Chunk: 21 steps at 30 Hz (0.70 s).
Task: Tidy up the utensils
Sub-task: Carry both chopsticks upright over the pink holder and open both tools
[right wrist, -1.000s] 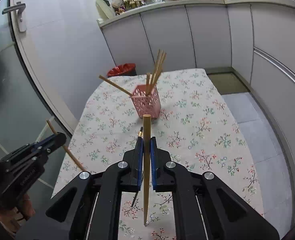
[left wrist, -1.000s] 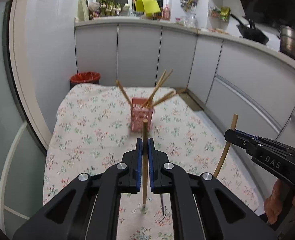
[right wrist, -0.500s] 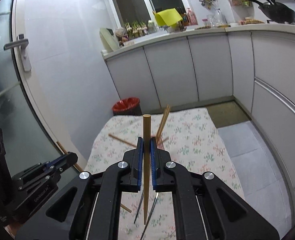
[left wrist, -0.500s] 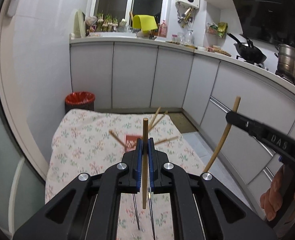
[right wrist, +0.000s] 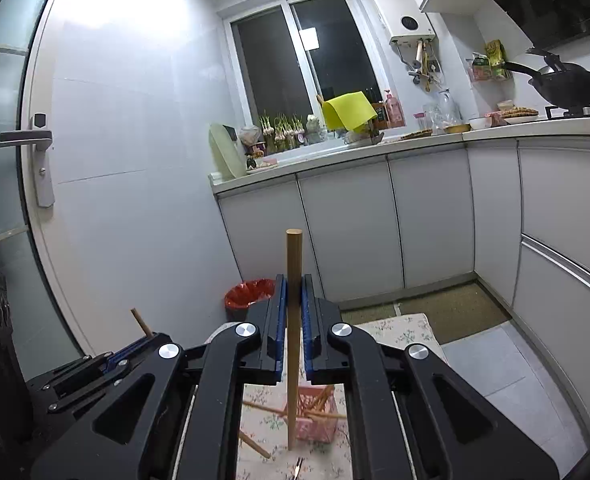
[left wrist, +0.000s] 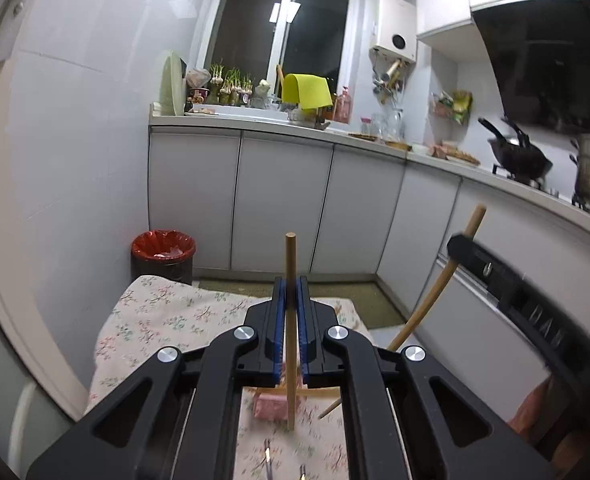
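Observation:
My left gripper (left wrist: pixel 290 286) is shut on a wooden chopstick (left wrist: pixel 290 320) held upright, high above the floral table (left wrist: pixel 155 316). My right gripper (right wrist: pixel 293 285) is shut on another wooden chopstick (right wrist: pixel 293 320), also upright. The pink holder (right wrist: pixel 315 420) with several chopsticks stands below, seen between the jaws in both views; it shows in the left wrist view (left wrist: pixel 269 407) too. The right gripper (left wrist: pixel 461 246) with its chopstick (left wrist: pixel 435 292) shows at the right of the left wrist view. The left gripper (right wrist: pixel 151 340) shows low left in the right wrist view.
Two thin metal utensils (left wrist: pixel 269 460) lie on the cloth near the bottom edge. A red-lined bin (left wrist: pixel 163 254) stands beyond the table. White cabinets (left wrist: pixel 283 204) and a cluttered counter run behind and to the right. A door (right wrist: pixel 11 160) is at left.
Both grippers have lifted and tilted up with their chopsticks. The holder has dropped from the middle of each view to below the jaws.

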Available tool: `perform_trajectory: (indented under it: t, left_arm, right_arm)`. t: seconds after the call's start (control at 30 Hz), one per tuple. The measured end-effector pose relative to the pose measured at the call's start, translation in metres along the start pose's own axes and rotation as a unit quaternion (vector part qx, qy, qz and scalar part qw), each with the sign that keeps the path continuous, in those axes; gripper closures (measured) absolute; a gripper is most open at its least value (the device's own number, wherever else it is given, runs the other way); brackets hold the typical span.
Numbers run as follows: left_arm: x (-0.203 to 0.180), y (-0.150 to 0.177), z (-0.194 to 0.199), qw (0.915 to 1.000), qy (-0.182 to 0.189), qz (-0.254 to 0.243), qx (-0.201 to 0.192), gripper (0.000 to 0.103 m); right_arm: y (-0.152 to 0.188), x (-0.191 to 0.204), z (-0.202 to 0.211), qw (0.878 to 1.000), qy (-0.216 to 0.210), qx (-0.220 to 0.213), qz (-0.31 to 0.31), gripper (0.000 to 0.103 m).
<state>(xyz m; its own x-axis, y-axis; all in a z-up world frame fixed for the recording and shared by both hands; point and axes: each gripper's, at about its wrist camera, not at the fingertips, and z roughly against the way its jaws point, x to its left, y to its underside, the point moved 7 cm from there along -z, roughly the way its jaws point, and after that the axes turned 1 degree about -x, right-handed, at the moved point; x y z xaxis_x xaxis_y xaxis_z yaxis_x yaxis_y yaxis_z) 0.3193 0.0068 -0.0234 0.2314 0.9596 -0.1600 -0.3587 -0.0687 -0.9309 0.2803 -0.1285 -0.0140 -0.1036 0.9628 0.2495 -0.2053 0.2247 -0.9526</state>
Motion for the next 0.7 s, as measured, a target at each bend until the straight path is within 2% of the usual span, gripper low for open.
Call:
perform_trajectory:
  t: [0.3,0.47,0.53,0.57,0.6,0.63,0.67,0.7]
  left_arm:
    - [0.015,0.002,-0.065,0.9998,-0.013,0.015,-0.006,0.097]
    - [0.021,0.028,-0.099,0.9997,-0.012,0.021,0.009,0.097]
    - [0.026,0.037,-0.101,0.9994,-0.015,0.027,0.014,0.090]
    - [0.026,0.039,-0.097,0.9994,-0.017,0.027,0.013,0.088]
    - [0.027,0.037,-0.093,0.9994,-0.021,0.025,0.010,0.088]
    - [0.027,0.035,-0.086,0.9994,-0.021,0.026,0.006,0.085]
    - [0.027,0.033,-0.080,0.9994,-0.018,0.029,0.004,0.081]
    - [0.027,0.030,-0.074,0.9993,-0.017,0.033,0.001,0.068]
  right_arm:
    - [0.011,-0.015,-0.058,1.000,0.011,-0.006,-0.010,0.097]
    - [0.028,-0.020,-0.088,1.000,0.009,-0.013,0.003,0.097]
    - [0.039,-0.021,-0.098,1.000,0.001,-0.007,0.002,0.095]
    - [0.047,-0.024,-0.102,1.000,0.004,-0.002,-0.003,0.089]
    - [0.052,-0.024,-0.105,1.000,0.007,0.003,-0.006,0.075]
    - [0.056,-0.027,-0.105,1.000,0.011,0.008,-0.010,0.073]
    - [0.059,-0.030,-0.103,1.000,0.020,0.013,-0.011,0.073]
    - [0.059,-0.032,-0.100,1.000,0.025,0.014,-0.011,0.073]
